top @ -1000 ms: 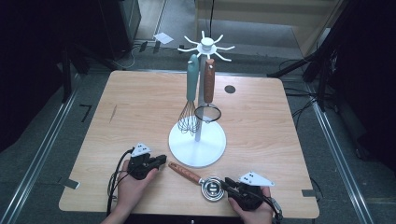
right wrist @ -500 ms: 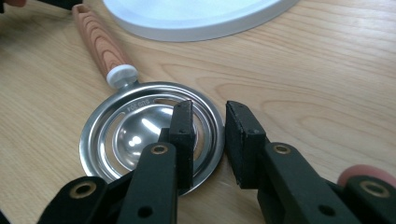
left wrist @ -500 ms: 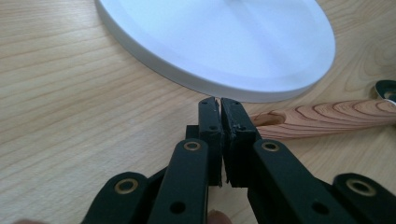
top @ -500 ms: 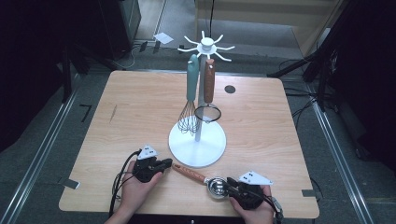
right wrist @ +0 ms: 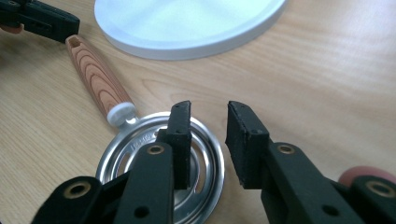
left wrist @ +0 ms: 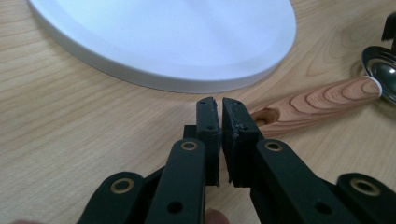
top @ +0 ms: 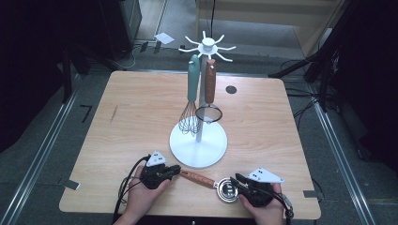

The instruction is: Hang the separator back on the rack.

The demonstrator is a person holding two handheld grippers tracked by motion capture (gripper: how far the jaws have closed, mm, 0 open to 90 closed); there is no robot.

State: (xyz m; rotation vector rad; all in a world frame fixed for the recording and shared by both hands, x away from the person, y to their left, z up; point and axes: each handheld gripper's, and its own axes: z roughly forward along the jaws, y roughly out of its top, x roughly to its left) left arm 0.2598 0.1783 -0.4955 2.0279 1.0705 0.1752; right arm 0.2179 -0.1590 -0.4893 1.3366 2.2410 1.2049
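My left gripper [left wrist: 220,105] has its jaws together, tip by the wooden handle end of the strainer [top: 213,183]. My right gripper [right wrist: 210,122] has jaws apart over its metal bowl, near the white stand [top: 198,150].

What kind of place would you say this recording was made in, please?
Probably a lab or recording workspace, not a kitchen: a light wooden table stands on grey floor with metal floor rails and loose black cables, holding just a white utensil stand.
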